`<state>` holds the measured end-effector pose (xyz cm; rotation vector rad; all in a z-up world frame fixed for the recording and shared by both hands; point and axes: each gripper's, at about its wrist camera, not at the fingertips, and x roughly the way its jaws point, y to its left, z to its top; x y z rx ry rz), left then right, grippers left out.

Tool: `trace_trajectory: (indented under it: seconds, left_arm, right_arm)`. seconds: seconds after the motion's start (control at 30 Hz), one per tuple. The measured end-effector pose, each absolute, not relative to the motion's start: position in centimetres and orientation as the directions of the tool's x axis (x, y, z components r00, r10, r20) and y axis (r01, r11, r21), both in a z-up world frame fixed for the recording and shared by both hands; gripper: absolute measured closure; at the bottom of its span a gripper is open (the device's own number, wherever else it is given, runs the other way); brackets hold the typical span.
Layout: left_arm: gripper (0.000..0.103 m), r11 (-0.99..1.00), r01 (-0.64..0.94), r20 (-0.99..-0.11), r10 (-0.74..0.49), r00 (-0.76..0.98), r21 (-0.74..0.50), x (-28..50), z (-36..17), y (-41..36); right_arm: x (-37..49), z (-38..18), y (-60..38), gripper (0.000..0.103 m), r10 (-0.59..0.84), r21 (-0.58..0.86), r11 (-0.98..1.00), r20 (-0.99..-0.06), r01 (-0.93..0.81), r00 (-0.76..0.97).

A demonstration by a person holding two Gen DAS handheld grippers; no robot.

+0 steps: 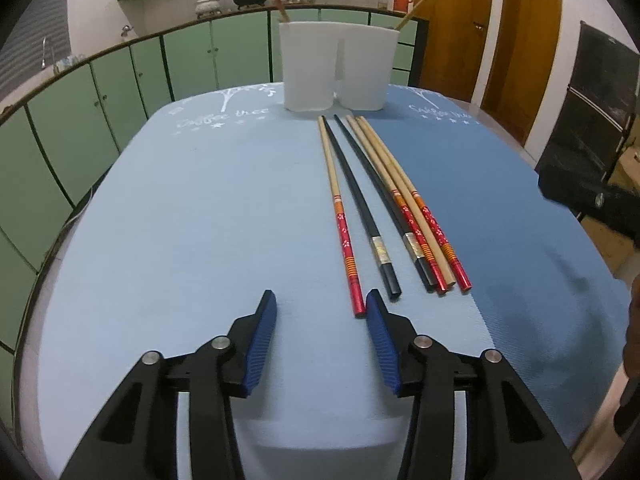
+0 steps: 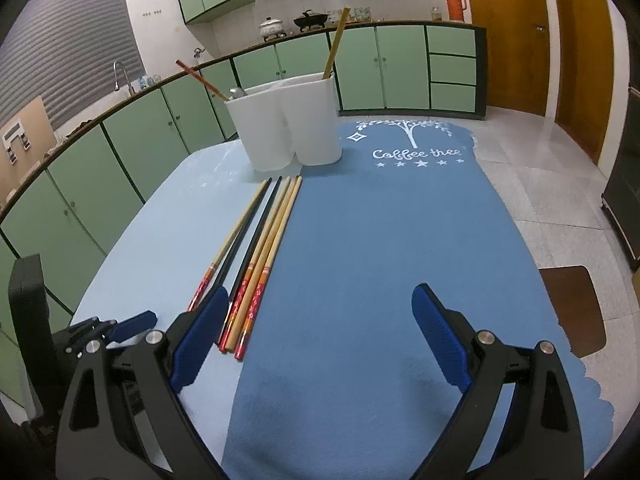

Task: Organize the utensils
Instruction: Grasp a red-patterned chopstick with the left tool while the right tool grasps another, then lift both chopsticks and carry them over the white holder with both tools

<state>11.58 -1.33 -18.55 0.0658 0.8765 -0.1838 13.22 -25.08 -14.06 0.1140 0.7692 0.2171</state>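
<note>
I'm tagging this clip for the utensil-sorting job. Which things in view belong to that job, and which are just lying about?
Part of the job:
- chopsticks on the table: five loose, three wooden with red ends, two black
- white utensil holder, two chopsticks already standing in it
- left gripper, open
- right gripper, open

Just lying about:
- blue placemats
- orange thermos
- pots on the counter

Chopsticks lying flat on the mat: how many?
5. One red-handled bamboo chopstick lies leftmost, one black chopstick beside it, then another black one bunched with two red-handled bamboo ones. Two more stand in the white holder.
</note>
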Motion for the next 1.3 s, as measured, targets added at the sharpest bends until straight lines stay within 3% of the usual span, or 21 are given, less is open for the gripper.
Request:
trace_trajectory:
  seconds: [0.2,0.27,0.33,0.67,0.97,1.07,1.13,1.2,1.3]
  left_arm:
    - [0.07,0.983,0.185,-0.76,-0.135,0.636,-0.02,11.6,-18.6,-1.6]
    - [0.089,0.982,0.187,-0.755,-0.14,0.641,-0.023,11.7,-18.6,-1.6]
    - [0.097,0.982,0.188,-0.753,-0.15,0.64,-0.035,11.7,-18.7,-1.3]
    - [0.097,0.983,0.178,-0.751,-0.155,0.642,-0.05,11.9,-18.7,-0.5]
    - [0.096,0.984,0.17,-0.75,-0.155,0.643,-0.057,11.8,-18.7,-0.4]
    - [0.095,0.984,0.17,-0.748,-0.155,0.646,-0.057,11.9,-18.8,-0.6]
    - [0.095,0.984,0.17,-0.745,-0.157,0.648,-0.059,11.9,-18.8,-0.7]
    - [0.095,0.983,0.175,-0.744,-0.158,0.649,-0.057,11.9,-18.8,-1.0]
    - [0.097,0.982,0.184,-0.742,-0.159,0.651,-0.049,11.8,-18.8,-1.7]
  right_arm:
    - [12.8,-16.1,-23.1,0.013,0.247,0.163,0.969,-0.714,-0.187,0.655]
    - [12.4,-17.0,-22.5,0.014,0.241,0.142,0.969,-0.729,-0.202,0.641]
    - [12.1,-17.8,-21.8,0.02,0.233,0.119,0.968,-0.741,-0.219,0.63]
    - [11.8,-19.4,-19.6,0.025,0.148,-0.014,0.97,-0.755,-0.241,0.639]
    - [12.3,-19.0,-21.6,0.033,0.122,-0.002,0.983,-0.751,-0.186,0.649]
    - [12.5,-19.3,-21.1,0.045,0.135,0.001,0.979,-0.748,-0.202,0.65]
    - [12.6,-19.2,-20.8,0.061,0.15,0.012,0.977,-0.743,-0.212,0.652]
    - [12.8,-19.2,-20.7,0.07,0.16,0.022,0.977,-0.738,-0.213,0.656]
    - [13.1,-19.1,-20.9,0.095,0.176,0.048,0.977,-0.737,-0.209,0.652]
